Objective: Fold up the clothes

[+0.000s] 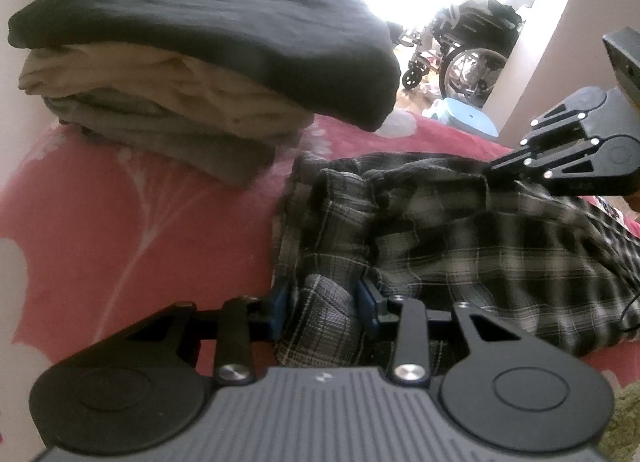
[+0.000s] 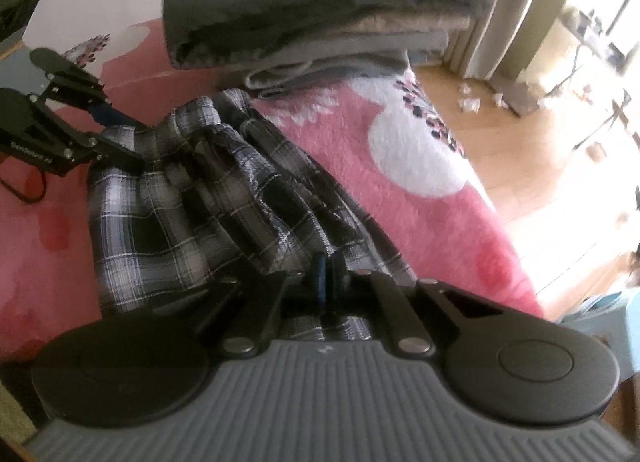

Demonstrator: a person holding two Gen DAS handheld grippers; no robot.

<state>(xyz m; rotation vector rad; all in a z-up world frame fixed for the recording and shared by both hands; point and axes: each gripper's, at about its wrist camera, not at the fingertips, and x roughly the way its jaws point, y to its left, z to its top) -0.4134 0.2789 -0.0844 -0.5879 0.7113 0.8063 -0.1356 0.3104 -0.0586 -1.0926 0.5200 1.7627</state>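
The left gripper [image 1: 325,304] had its blue pads [image 1: 280,302] set partly apart around a bunched fold of the plaid shirt [image 1: 460,246], cloth filling the gap. The right gripper [image 2: 326,280] had its pads pressed together, pinching the shirt's opposite edge. Between the two, the shirt lay crumpled on the pink blanket [image 1: 120,230], its long axis running from one gripper to the other. Just beyond it sat a stack of folded clothes [image 1: 180,74], a black garment on top, beige and grey beneath.
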